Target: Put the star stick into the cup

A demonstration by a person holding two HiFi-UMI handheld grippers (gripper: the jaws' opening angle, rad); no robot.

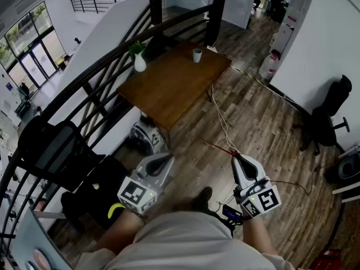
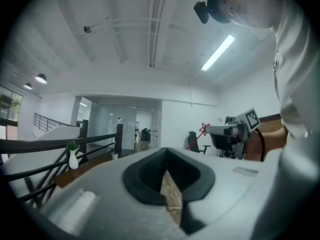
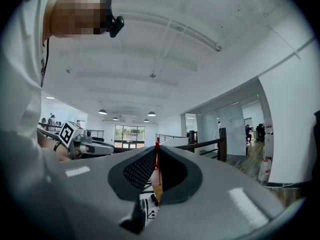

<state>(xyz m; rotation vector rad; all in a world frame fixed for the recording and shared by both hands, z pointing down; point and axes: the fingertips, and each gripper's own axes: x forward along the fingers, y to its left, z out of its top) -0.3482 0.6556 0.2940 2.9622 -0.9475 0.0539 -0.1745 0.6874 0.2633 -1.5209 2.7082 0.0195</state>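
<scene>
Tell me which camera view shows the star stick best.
The left gripper view: the star stick stands out against the white wall, star outline and shaft both visible, at the tip of the right gripper. The head view shows a thin red line over the floor; the right gripper view, a red sliver between its jaws.

The surface (image 1: 169, 89) stands well ahead of the right gripper (image 1: 240, 161). On it, the cup (image 1: 197, 55) sits near the far right corner and a vase (image 1: 140, 62) sits at the left edge, beside the railing (image 1: 112, 53). The stick (image 3: 156, 158) sits between the right gripper's fingers.
</scene>
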